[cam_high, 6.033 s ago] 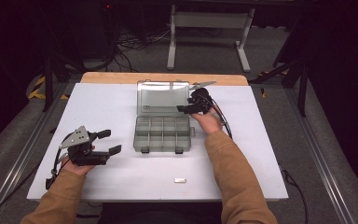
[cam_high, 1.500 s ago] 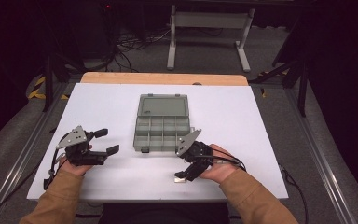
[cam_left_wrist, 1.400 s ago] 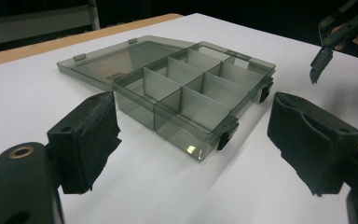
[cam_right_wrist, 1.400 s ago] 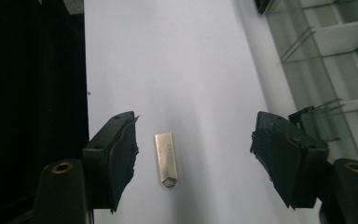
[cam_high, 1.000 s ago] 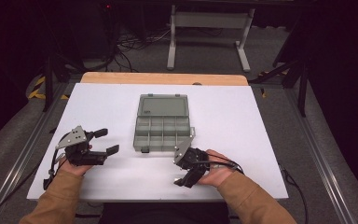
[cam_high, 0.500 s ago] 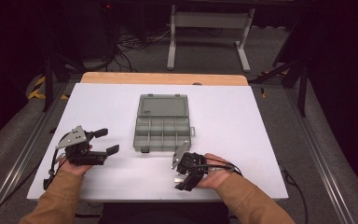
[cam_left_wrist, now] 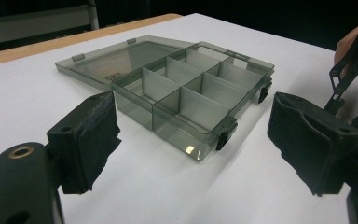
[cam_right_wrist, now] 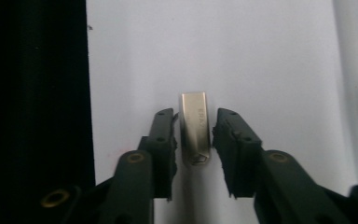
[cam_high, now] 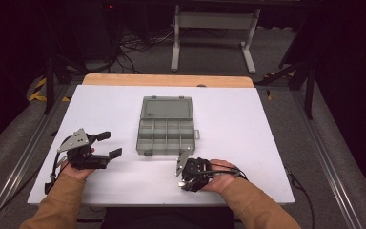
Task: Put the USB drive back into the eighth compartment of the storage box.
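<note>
A small silver metal piece [cam_right_wrist: 195, 133] lies flat on the white table near its front edge. My right gripper [cam_right_wrist: 195, 114] points down over it, one jaw on each side. Its jaws have just been closing, and thin gaps remain between the pads and the piece. In the high view the right gripper [cam_high: 184, 183] covers the piece. An open grey compartment box [cam_high: 166, 125] sits mid-table, its lid laid flat behind it. My left gripper [cam_high: 110, 144] rests at the front left, open and empty, facing the box [cam_left_wrist: 186, 84].
The white table top [cam_high: 248, 119] has a wooden strip [cam_high: 167, 80] along its far edge. Its front edge runs just beside the right gripper, seen as the dark drop [cam_right_wrist: 32, 93] in the right gripper view. Metal rails flank the table.
The right hand came back from the box's lid to the table's front and settled over the metal piece. Its jaws have narrowed around the piece. The left hand has stayed still.
</note>
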Motion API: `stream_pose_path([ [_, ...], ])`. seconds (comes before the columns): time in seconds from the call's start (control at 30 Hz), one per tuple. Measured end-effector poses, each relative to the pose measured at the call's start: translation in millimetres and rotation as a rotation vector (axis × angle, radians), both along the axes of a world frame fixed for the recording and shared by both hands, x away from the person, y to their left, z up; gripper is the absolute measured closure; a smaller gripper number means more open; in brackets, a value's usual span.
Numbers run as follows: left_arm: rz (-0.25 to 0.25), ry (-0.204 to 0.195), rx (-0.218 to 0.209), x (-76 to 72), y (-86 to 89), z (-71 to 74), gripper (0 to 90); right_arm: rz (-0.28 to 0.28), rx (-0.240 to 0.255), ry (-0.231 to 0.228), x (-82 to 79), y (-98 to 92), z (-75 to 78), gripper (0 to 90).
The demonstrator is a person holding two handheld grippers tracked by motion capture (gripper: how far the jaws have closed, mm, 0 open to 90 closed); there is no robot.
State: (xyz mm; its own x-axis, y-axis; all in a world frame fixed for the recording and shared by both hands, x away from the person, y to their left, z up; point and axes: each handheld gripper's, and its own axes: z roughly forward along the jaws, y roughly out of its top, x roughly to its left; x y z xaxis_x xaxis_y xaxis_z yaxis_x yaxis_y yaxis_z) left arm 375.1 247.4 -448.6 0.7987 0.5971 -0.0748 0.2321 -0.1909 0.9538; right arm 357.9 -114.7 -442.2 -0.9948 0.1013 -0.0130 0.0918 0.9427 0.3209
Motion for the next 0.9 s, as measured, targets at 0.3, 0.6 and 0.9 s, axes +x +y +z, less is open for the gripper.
stream_pose_path([
  [0.3,-0.001,-0.001,-0.004,-0.2,-0.4,0.0,16.9,-0.006,-0.009,-0.028,-0.6,0.4,-0.5,78.6],
  [0.6,-0.001,0.0,-0.002,-0.2,-0.6,-0.1,16.9,-0.005,0.001,-0.022,0.4,-0.8,-0.6,78.7],
  [0.9,0.0,0.0,-0.002,-0.3,0.1,0.2,16.9,-0.002,0.002,-0.031,-2.0,0.9,2.8,78.7],
])
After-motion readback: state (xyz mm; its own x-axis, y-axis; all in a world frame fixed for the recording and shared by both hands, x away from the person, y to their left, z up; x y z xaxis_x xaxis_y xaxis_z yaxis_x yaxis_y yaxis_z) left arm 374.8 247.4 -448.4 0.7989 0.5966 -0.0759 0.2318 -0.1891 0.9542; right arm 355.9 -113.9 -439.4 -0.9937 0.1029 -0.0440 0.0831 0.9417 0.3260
